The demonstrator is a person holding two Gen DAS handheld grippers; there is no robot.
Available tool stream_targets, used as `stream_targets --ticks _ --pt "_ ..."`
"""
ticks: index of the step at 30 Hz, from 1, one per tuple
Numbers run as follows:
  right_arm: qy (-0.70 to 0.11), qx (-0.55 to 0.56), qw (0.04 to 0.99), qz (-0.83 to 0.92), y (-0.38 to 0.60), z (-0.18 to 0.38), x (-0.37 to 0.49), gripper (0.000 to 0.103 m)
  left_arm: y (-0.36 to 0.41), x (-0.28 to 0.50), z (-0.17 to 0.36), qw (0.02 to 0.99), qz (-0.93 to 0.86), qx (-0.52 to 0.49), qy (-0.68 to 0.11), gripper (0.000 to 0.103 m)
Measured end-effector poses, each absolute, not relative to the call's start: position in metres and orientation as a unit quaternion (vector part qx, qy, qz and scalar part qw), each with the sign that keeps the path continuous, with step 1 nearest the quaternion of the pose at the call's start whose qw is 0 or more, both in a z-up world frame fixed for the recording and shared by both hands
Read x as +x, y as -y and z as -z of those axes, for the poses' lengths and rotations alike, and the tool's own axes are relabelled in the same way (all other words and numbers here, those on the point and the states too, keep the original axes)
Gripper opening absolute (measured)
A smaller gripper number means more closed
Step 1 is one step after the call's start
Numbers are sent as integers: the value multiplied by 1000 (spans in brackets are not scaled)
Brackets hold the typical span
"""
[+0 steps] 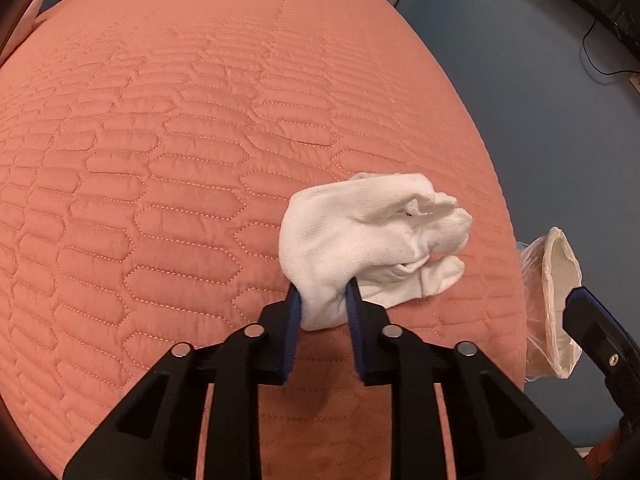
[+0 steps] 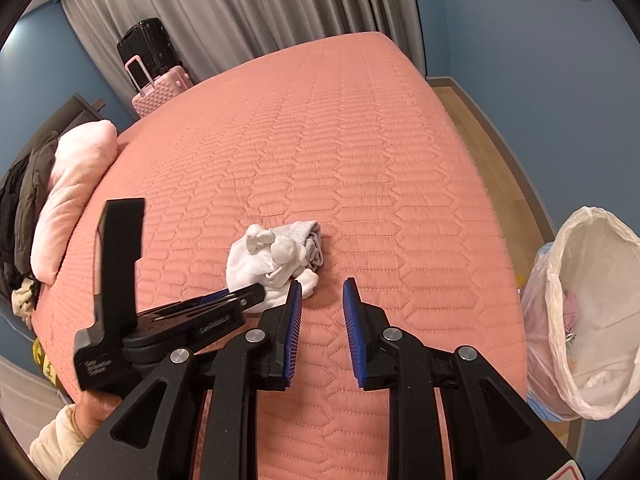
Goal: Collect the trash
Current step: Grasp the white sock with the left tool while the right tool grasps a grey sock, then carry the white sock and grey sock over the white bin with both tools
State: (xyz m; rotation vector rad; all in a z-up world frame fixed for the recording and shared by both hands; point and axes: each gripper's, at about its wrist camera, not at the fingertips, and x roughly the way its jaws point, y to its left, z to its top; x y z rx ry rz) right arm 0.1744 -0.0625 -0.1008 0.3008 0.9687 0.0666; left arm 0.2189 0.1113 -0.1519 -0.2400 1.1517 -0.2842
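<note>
Where the pink bed [image 1: 160, 160] spreads ahead, the lined bin [image 2: 592, 320] stands off the right gripper's [image 2: 322, 300] right side, its jaws spread and empty; the left gripper [image 1: 322, 298] pinches the white sock bundle's [image 1: 360, 240] near edge.

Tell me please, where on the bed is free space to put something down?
Most of the pink quilt is bare, from the white cloth bundle to the far edge by the curtain. It is crowded near the front edge, where the left gripper pinches the bundle, and on the left by the pillow.
</note>
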Motion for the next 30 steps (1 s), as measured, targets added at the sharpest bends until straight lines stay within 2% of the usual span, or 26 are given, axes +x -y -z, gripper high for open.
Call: stream_targets --ticks 2,9,11,13,20,21,23,26,30 --pt "-466 146 872 -35 60 106 180 22 -121 214 147 825 134 -118 -536 10" --pt "-477 146 865 -50 45 122 205 22 -158 210 119 850 98 -119 -504 9" --pt "-476 142 866 -49 38 126 213 38 -169 213 112 856 88 -117 -496 9" --pt "-476 138 867 -48 33 129 221 43 -177 216 106 861 79 -113 -490 9" --pt "-497 142 855 -42 24 158 246 43 -183 225 94 873 66 -85 -475 10" --pt "-502 141 852 -43 23 162 248 43 -179 227 95 874 66 -83 -475 10" --pt "-510 140 848 -40 24 171 250 28 -170 229 95 875 68 -79 -473 10" --pt "-512 144 846 -44 25 174 249 13 -162 229 92 876 71 -75 -470 9" --pt "-492 143 858 -44 34 155 241 9 -154 227 80 881 79 -72 -462 9"
